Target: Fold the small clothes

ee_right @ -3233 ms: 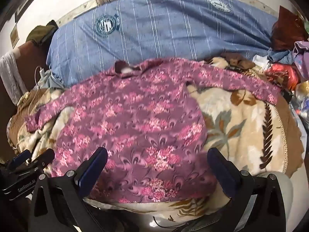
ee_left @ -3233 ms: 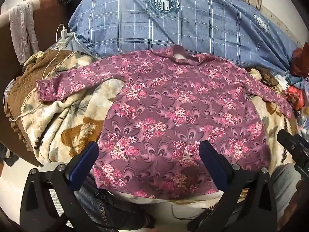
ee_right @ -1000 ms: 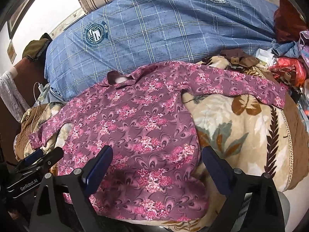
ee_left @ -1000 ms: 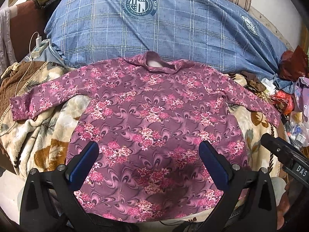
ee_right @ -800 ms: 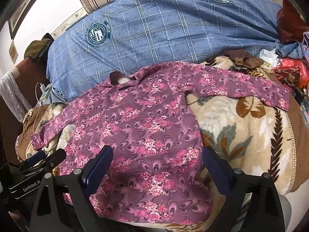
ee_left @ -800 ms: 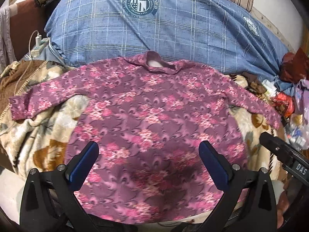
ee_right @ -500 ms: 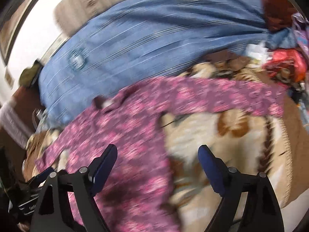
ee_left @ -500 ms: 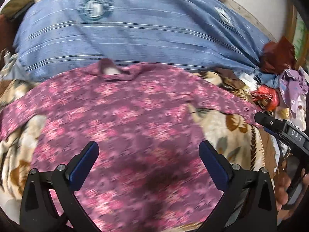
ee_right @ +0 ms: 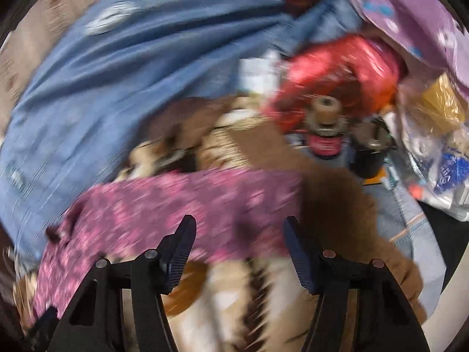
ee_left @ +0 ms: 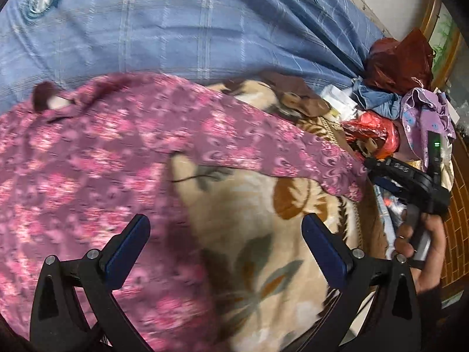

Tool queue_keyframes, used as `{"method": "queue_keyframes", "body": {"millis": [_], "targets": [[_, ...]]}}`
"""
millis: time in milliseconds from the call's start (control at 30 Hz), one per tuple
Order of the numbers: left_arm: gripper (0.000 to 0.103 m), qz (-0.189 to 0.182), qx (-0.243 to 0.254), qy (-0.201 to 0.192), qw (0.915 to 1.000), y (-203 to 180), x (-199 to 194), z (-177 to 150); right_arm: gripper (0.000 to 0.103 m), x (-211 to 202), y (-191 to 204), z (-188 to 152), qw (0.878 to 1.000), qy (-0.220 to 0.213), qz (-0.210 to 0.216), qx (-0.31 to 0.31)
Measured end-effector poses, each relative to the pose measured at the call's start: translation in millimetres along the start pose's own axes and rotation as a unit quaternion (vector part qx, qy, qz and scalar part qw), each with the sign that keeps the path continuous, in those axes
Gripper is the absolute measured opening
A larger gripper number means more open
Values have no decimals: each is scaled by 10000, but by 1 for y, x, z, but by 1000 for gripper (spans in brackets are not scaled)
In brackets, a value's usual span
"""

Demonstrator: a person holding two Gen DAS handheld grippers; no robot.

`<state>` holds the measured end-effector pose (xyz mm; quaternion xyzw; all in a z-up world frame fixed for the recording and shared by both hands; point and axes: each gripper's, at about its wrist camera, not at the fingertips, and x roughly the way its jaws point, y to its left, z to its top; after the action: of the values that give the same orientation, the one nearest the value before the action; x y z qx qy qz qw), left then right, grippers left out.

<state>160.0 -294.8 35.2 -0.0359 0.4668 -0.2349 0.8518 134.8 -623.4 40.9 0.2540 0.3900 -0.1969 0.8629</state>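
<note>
Right wrist view, right gripper point(ee_right: 237, 252) jaws narrowing, empty, now over shirt point(ee_right: 187, 205) sleeve, left gripper point(ee_left: 225, 252) spread.

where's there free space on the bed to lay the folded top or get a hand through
The clearest patch is the beige leaf-print blanket, bordered by the pink floral top's body on the left and its outstretched sleeve above. The blue checked cover behind the collar is also bare. The right edge is crowded: red bag, purple cloth, bottle, plastic bags.
</note>
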Motion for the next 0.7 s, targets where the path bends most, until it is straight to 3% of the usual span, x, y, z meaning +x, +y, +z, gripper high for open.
{"method": "queue_keyframes", "body": {"millis": [167,300,367,533,700], "targets": [[103,-163,-79,239,9996,-15,25,2,60,41,-28,16,9984,494,-98,239],[103,-215,-93,299,9993,-16,28,1,24,65,-38,18,9967,704,70,405],[103,-249,-116,250,9993,-13,22,2,5,59,-34,16,9976,588,-25,360],[103,-517,-393,155,9978,6,5,9,3,-17,22,-6,9988,-271,215,-342],[103,-976,-1027,35,9899,61,-23,19,2,-81,110,-51,9840,-695,1109,-1208]]}}
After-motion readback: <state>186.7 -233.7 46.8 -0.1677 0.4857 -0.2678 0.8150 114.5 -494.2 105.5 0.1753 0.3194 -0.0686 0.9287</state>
